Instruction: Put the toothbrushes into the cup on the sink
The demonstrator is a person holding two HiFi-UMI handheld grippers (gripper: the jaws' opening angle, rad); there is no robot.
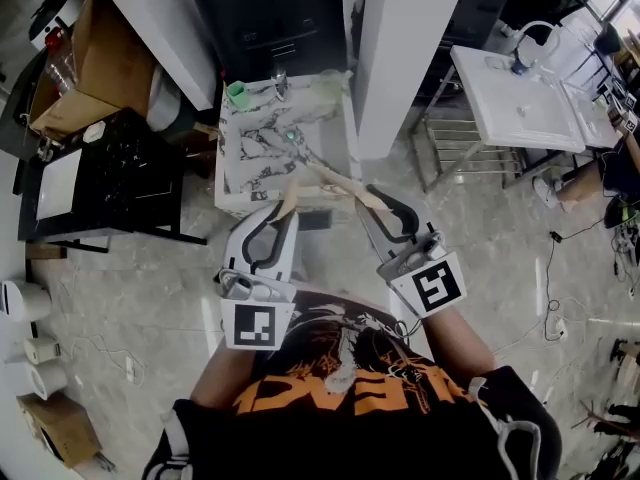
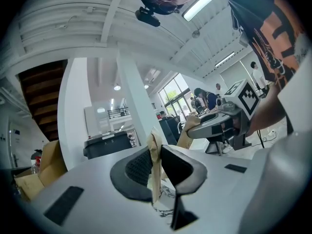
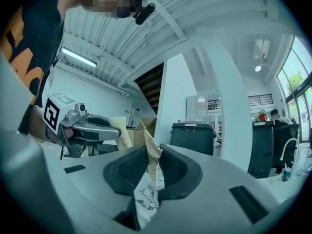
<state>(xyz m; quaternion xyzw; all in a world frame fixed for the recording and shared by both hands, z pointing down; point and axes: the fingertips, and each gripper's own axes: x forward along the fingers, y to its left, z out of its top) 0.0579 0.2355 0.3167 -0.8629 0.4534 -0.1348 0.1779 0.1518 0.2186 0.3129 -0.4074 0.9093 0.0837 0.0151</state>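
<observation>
Jaws clamped: my left hand-held gripper pinches one beige paper packet, my right hand-held gripper a second packet.

We can read no whole word anywhere; the orange letters on the black shirt run upside down and creased; the cube on the left gripper and the cube on the right gripper each bear a black-and-white square marker; print on the left gripper's paper wrapper is too small.
</observation>
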